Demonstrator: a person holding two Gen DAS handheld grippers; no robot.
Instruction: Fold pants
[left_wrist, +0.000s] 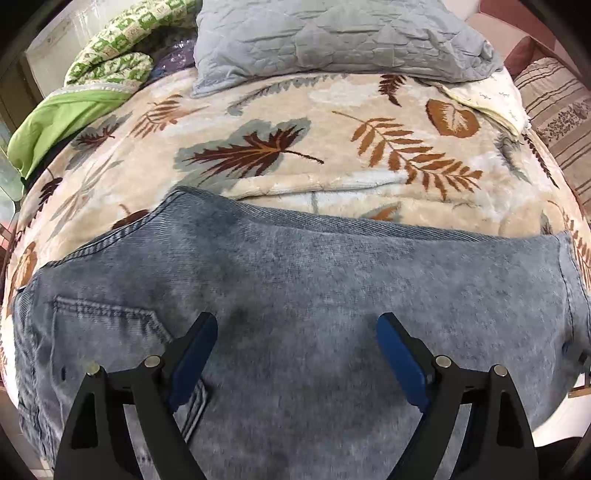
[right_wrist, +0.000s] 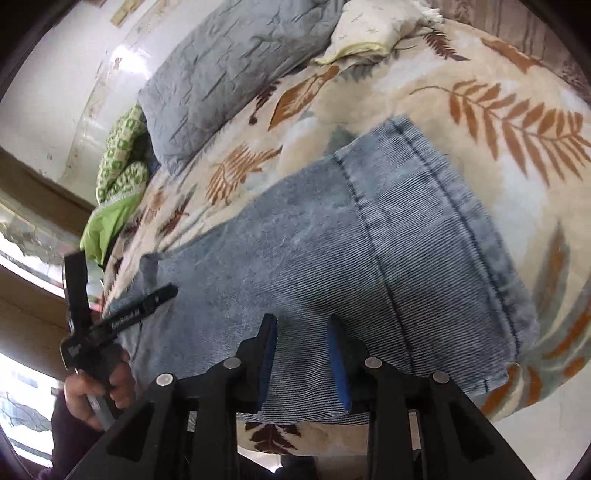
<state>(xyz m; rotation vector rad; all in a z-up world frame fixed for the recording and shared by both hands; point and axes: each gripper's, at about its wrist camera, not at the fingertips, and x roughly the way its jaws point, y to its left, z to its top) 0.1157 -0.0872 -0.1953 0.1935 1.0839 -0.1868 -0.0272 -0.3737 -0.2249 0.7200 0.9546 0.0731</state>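
Observation:
Faded blue denim pants (left_wrist: 295, 280) lie folded flat across the near part of the leaf-print blanket (left_wrist: 332, 147). A back pocket (left_wrist: 107, 317) shows at the left. My left gripper (left_wrist: 297, 325) hovers over the denim with its blue pads wide apart and nothing between them. In the right wrist view the pants (right_wrist: 332, 236) end in a stitched hem (right_wrist: 443, 206) at the right. My right gripper (right_wrist: 299, 325) stands over that leg end, its pads a narrow gap apart and not pinching cloth. A hand holds the left gripper (right_wrist: 122, 284) at the pants' far left end.
A grey quilted pillow (left_wrist: 332, 37) lies at the head of the bed. A green patterned quilt (left_wrist: 110, 66) is bunched at the back left, and a striped cushion (left_wrist: 554, 110) sits at the right. A cream pillow (right_wrist: 369, 29) lies beside the grey one. The bed's near edge runs just below the pants.

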